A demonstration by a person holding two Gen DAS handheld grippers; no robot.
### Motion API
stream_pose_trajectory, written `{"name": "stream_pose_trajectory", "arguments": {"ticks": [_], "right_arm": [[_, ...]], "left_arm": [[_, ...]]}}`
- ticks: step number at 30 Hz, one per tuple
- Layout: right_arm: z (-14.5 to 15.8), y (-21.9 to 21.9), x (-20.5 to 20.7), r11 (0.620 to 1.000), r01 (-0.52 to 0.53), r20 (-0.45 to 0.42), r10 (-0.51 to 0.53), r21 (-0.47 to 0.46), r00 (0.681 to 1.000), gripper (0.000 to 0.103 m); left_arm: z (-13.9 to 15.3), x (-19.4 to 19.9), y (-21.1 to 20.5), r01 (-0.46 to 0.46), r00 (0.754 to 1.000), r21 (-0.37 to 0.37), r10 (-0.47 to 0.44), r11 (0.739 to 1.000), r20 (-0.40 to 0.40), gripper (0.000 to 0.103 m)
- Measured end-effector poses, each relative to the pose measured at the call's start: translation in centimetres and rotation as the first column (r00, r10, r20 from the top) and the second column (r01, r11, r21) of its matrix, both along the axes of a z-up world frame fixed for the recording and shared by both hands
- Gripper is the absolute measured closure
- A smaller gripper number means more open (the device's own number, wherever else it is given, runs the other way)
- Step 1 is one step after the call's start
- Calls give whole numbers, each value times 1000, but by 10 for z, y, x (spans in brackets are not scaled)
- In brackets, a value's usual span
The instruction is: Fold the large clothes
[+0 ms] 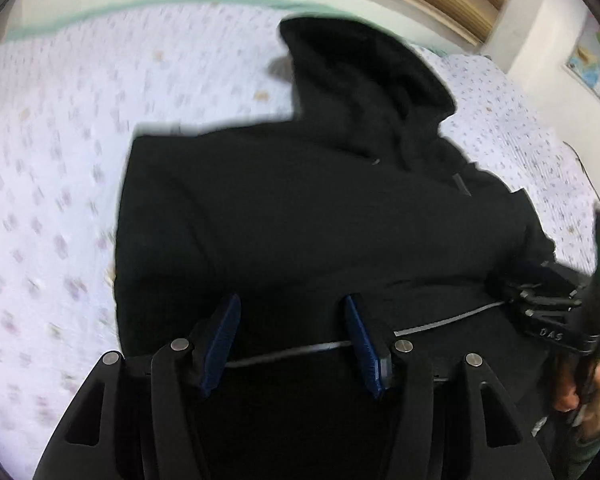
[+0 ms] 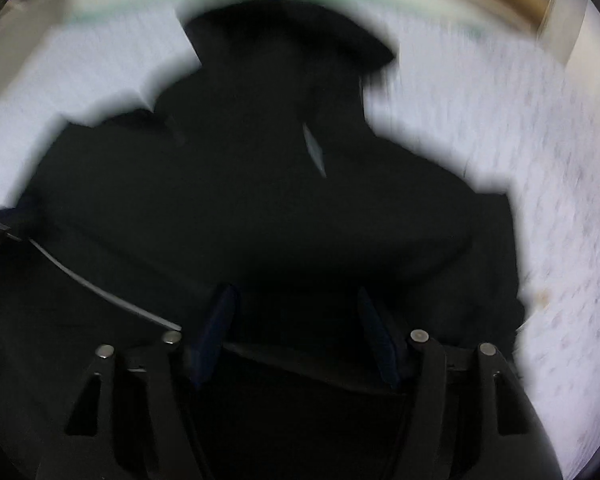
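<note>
Both jaws gape wide: left hand-held gripper (image 1: 292, 344) and right hand-held gripper (image 2: 296, 332) hold nothing, the black hooded coat (image 1: 300, 208) spread on the bed (image 1: 52, 200) just ahead. Risk: slack hem slips, fold skews.

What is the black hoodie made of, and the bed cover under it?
The hoodie looks like soft, matte knit cloth, maybe fleece: it slumps in thick folds, shows no shine, and its hood looks fuzzy. A pale strip crosses it near the hem, of a stuff I cannot tell. The bed cover looks like thin printed cotton, white with small faded flowers; blur leaves the weave unclear.
</note>
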State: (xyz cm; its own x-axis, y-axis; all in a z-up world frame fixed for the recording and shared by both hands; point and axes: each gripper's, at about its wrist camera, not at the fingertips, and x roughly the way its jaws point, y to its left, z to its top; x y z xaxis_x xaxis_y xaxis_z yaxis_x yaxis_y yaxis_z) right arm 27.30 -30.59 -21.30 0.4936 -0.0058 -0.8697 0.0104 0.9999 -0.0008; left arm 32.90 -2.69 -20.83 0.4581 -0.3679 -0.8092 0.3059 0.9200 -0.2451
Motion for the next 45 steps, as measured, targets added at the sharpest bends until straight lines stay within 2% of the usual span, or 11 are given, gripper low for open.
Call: {"name": "stream_pose_trajectory", "arguments": {"ticks": [6, 10, 14, 16, 18, 20, 25, 31, 36, 42, 45], "right_arm": [[14, -7, -8, 1000, -4, 19, 3, 14, 1000, 39], [57, -25, -65, 998, -12, 128, 3, 65, 992, 38], [82, -43, -109, 998, -32, 199, 21, 57, 980, 33], [79, -47, -120, 997, -51, 207, 37, 62, 978, 32], [51, -52, -108, 998, -36, 159, 28, 48, 987, 32], [22, -54, -99, 998, -43, 100, 39, 39, 994, 32], [5, -57, -108, 996, -75, 131, 70, 38, 989, 31], [10, -57, -98, 998, -51, 46, 49, 31, 998, 31], [53, -61, -80, 998, -24, -132, 30, 50, 991, 33], [178, -84, -47, 996, 12, 52, -17, 93, 999, 33], [215, -96, -7, 985, 36, 108, -55, 166, 993, 33]], "left_arm": [[19, -12, -8, -16, 1000, 41, 15, 999, 27, 48], [60, -47, 18, 39, 997, -109, -31, 993, 71, 47], [82, -74, 27, 66, 994, -115, -55, 991, 91, 45], [72, -72, 23, 65, 995, -58, -61, 996, 78, 42], [34, -55, 19, 40, 999, 22, -40, 999, -9, 43], [-2, -41, 21, 36, 996, 2, -36, 999, -84, 43], [-1, -50, 21, 49, 999, 8, -49, 999, -24, 43], [8, -27, 11, 60, 992, 85, -50, 995, -116, 43], [73, -29, 8, 140, 983, 110, -124, 984, -139, 43], [194, 20, 15, 101, 994, 49, -103, 994, 37, 42], [223, 59, 10, 59, 996, -7, -58, 998, 75, 42]]}}
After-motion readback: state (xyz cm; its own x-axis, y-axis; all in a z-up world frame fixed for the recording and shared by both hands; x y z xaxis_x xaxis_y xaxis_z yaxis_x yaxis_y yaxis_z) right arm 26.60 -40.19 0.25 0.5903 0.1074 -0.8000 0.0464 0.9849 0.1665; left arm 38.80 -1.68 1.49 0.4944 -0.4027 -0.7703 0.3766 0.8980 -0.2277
